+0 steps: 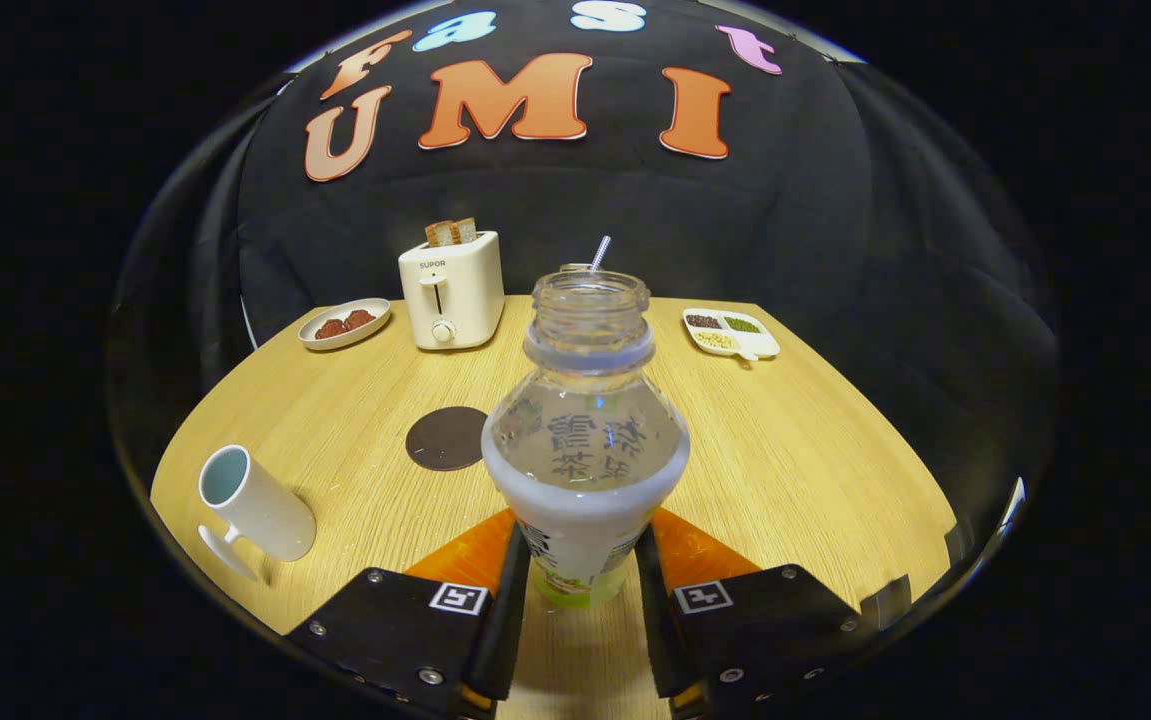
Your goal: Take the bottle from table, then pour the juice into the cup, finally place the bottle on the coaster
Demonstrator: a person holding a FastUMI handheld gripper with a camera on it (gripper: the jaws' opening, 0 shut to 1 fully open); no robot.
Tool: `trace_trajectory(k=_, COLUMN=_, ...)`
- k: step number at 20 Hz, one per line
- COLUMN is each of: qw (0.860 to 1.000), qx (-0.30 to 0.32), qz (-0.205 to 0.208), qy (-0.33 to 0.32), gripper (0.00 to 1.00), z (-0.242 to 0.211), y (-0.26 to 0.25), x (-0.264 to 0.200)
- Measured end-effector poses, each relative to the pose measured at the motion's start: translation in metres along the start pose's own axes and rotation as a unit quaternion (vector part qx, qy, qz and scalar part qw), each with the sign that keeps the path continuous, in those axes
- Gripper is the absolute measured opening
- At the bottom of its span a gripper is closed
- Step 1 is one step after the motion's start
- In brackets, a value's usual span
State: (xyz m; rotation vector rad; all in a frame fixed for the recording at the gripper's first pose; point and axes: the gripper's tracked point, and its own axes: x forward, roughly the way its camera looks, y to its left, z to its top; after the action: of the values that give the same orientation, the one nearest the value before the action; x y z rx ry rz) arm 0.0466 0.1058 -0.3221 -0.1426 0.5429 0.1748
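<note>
- The bottle (pixel 585 440), uncapped and clear above a white label band, stands upright between the two fingers of the gripper (pixel 583 590), which grip its lower body on both sides; whether its base rests on the table (pixel 795 450) or hangs just above it cannot be told.
- Judged by look, it is thin plastic: light, smooth, and likely to dent or slip under a hard squeeze. The labelled lower body, where the fingers press, seems the firmest hold; the tapering shoulder and neck would offer less.
- With no cap on, any early tilt could spill.
- How much juice is inside cannot be read; the upper part looks clear.
- The round dark coaster (pixel 447 438) lies just beyond the fingers, close beside the bottle.
- The white cup (pixel 255 505) sits well apart at the table's near edge, appearing tipped, mouth turned aside.
- Farther back stand a toaster (pixel 451 290), a small dish (pixel 344 323) and a divided tray (pixel 732 334).
</note>
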Motion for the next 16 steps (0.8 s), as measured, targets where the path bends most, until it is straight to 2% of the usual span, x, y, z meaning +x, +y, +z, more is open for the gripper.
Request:
trace_trajectory(k=3, qw=1.0, qx=-0.017, qz=-0.013, qy=-0.001, gripper=0.53, z=0.012, y=-0.001, x=-0.012)
trace_trajectory(k=7, qw=0.996, qx=-0.082, qz=-0.039, qy=-0.01, gripper=0.53, z=0.034, y=-0.002, x=-0.029)
trace_trajectory(k=14, qw=0.982, qx=-0.179, qz=-0.052, qy=-0.026, gripper=0.53, z=0.057, y=0.023, x=-0.049)
trace_trajectory(k=16, qw=0.974, qx=-0.217, qz=-0.064, qy=-0.024, gripper=0.53, z=0.06, y=0.03, x=-0.051)
